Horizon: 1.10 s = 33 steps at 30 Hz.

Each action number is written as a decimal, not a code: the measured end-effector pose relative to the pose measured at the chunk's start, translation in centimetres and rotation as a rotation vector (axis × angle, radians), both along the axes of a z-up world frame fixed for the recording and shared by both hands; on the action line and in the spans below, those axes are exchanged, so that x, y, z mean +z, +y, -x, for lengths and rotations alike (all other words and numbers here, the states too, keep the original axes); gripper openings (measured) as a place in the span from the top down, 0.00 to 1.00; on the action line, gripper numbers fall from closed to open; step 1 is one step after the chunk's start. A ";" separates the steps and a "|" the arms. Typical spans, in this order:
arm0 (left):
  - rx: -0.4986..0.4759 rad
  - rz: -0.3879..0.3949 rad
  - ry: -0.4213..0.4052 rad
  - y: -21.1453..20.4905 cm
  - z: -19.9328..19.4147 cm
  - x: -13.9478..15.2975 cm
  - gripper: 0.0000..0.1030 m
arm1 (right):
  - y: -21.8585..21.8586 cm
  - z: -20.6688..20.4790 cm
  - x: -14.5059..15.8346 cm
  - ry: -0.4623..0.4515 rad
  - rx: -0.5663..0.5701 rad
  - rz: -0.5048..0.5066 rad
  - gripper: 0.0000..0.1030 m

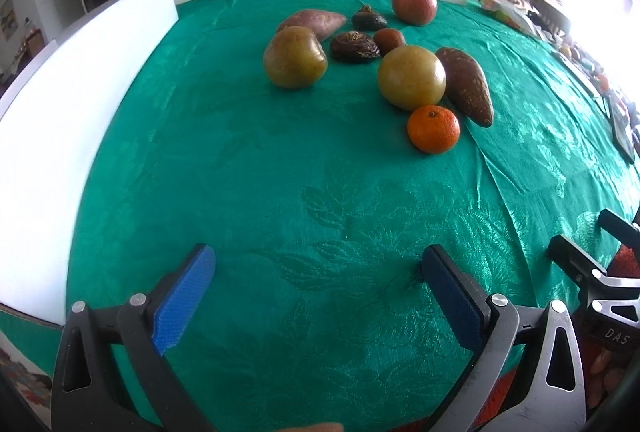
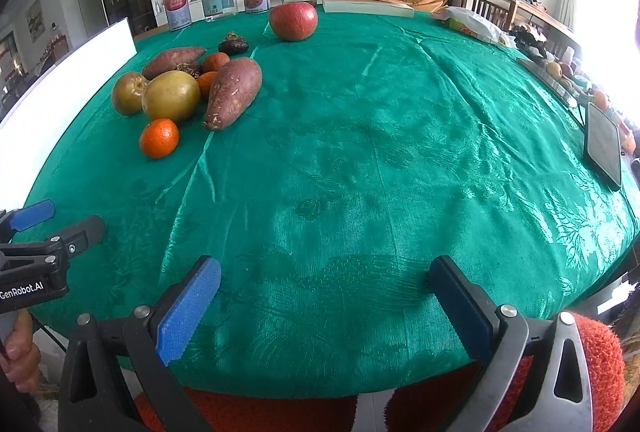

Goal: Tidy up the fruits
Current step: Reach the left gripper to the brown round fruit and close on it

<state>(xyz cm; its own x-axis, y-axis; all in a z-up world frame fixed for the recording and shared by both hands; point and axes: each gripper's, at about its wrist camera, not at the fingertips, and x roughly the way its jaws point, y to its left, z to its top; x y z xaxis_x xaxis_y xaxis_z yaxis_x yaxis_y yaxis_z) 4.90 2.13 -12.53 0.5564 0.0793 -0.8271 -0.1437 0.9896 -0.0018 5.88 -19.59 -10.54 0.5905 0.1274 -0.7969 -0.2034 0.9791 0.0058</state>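
Left gripper [image 1: 316, 296]: blue pads [image 1: 184, 304] spread wide, nothing held, green tablecloth [image 1: 280, 171] seen between them. Fruit cluster lies well ahead: pear [image 1: 295, 57], second pear [image 1: 411, 77], mandarin [image 1: 433, 129], sweet potato [image 1: 466, 84], apple [image 1: 413, 5]; dark wrinkled pieces [image 1: 354, 47] possibly dried fruit. Right gripper [image 2: 326, 306]: likewise released, empty, over cloth.

Both wrist views look low across the green tablecloth [image 1: 280, 191] from its near edge, sharing the fruit cluster [image 2: 180, 87].
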 end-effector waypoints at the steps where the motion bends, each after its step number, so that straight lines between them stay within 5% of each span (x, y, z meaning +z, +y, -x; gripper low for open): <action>1: 0.000 0.000 0.002 0.0 0.0 0.0 0.00 | -0.1 0.1 0.0 -0.001 0.000 0.008 0.00; 19: -0.073 0.038 0.034 1.0 -0.5 0.5 0.01 | -0.3 0.6 0.0 0.003 -0.002 0.020 0.00; 24: -0.017 0.213 -0.061 4.8 -3.6 3.9 0.01 | -0.3 0.7 0.0 0.001 -0.003 0.020 0.00; 27: -0.010 0.213 -0.117 5.8 -6.5 5.4 0.01 | -0.3 0.7 0.0 0.003 -0.003 0.020 0.00; 33: -0.015 0.260 -0.018 6.2 -12.8 2.6 0.03 | -0.4 0.7 0.1 0.004 -0.009 0.022 0.00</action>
